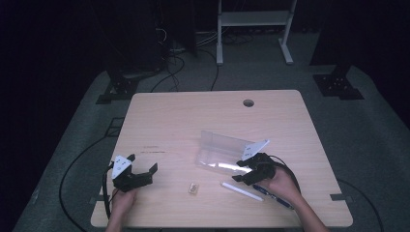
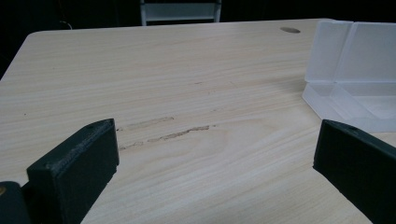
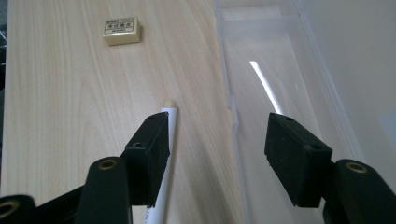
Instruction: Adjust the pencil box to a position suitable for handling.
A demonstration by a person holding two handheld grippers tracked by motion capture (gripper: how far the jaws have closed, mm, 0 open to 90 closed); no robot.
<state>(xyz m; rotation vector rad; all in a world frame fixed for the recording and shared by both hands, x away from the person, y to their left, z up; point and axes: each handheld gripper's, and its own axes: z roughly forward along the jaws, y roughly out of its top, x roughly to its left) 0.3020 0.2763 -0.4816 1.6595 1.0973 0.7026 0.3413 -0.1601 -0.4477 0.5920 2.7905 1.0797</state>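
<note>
Your right gripper [image 1: 244,172] hangs with jaws apart and empty over the near edge of the clear plastic case [image 1: 223,151], whose lid stands open. The white pen [image 1: 241,191] lies just beside it, the eraser [image 1: 194,188] nearby. Your left gripper [image 1: 143,168] rests wide open, holding nothing.
</note>
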